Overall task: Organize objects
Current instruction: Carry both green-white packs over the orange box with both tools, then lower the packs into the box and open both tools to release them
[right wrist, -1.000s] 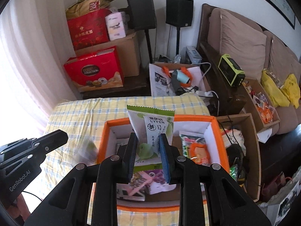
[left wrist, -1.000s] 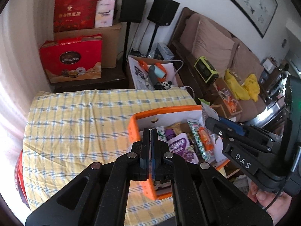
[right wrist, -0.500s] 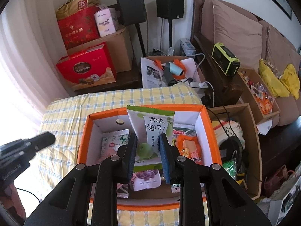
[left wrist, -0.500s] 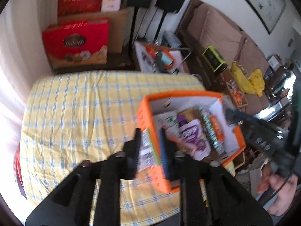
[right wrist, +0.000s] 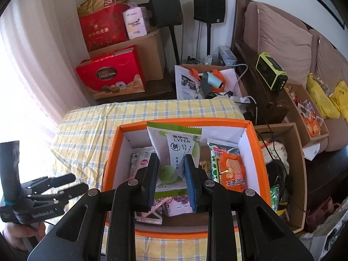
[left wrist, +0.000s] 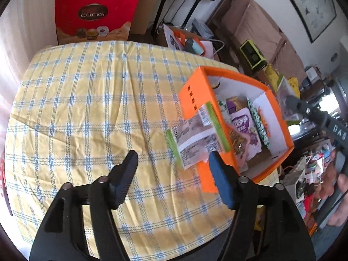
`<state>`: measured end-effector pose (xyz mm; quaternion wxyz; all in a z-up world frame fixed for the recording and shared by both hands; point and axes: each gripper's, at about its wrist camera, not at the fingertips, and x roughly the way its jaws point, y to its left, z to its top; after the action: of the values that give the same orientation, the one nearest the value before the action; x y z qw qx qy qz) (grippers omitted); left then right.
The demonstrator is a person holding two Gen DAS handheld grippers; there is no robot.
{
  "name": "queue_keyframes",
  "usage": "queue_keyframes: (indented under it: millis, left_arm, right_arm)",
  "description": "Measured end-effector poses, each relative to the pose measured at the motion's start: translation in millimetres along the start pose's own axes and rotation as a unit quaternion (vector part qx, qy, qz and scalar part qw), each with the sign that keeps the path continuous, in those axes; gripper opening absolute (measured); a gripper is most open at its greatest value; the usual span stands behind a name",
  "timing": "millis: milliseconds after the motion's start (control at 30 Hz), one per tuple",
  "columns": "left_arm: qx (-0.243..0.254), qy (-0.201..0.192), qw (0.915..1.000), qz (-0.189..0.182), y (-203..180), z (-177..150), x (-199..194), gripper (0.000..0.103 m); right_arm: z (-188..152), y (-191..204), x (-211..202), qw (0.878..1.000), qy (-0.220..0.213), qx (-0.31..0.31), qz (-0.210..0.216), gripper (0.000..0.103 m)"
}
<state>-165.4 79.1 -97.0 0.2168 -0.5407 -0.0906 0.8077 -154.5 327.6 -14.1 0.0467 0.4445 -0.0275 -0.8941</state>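
Observation:
An orange box [left wrist: 191,95] with white inner walls stands at the right edge of a table with a yellow checked cloth [left wrist: 87,108]; several snack packets lie in it. A green-edged white packet [left wrist: 195,139] hangs over the box's near wall, just ahead of my left gripper [left wrist: 174,174], which is open and empty. In the right wrist view my right gripper [right wrist: 171,178] is shut on a green and white LYFEN snack packet [right wrist: 174,150], held upright over the box [right wrist: 256,152]. The left gripper [right wrist: 61,184] shows at the lower left there.
Red gift boxes [right wrist: 111,76] and cardboard boxes stand beyond the table's far edge, with two black speakers [right wrist: 208,6] behind. A brown sofa [right wrist: 282,39] is at the right. An open cardboard box [right wrist: 298,174] of clutter sits on the floor right of the table.
My left gripper has opened and pulled back from the box's near wall; a green-edged packet now hangs over that wall. My right gripper still holds the LYFEN packet over the box.

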Motion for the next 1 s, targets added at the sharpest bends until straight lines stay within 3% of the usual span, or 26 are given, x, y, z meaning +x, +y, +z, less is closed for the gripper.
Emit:
queue_keyframes:
  millis: [67, 200, 400, 600, 733, 900, 1000]
  left_arm:
    - [0.013, 0.001, 0.9999, -0.003, -1, -4, 2, 0.073]
    - [0.061, -0.022, 0.9977, -0.018, -10, -11, 0, 0.076]
    - [0.177, -0.059, 0.9824, 0.007, -33, -22, 3, 0.079]
    - [0.199, -0.045, 0.9789, 0.012, -36, -18, 20, 0.079]
    - [0.234, -0.038, 0.9707, 0.037, -43, -18, 34, 0.078]
    - [0.236, -0.030, 0.9704, 0.041, -40, -12, 49, 0.072]
    - [0.231, -0.015, 0.9723, 0.030, -38, -10, 57, 0.054]
  right_arm:
    - [0, 1, 1, 1.000, 0.001, 0.000, 0.001, 0.023]
    - [-3, 1, 3, 1.000, 0.004, 0.001, 0.003, 0.023]
    - [-6, 1, 8, 1.000, 0.009, 0.003, 0.005, 0.023]
    - [-6, 2, 11, 1.000, 0.012, 0.001, 0.005, 0.023]
    - [-6, 3, 13, 1.000, 0.015, 0.000, 0.004, 0.023]
    - [-6, 1, 14, 1.000, 0.017, 0.001, 0.005, 0.023]
    - [-7, 2, 16, 1.000, 0.019, 0.002, 0.004, 0.023]
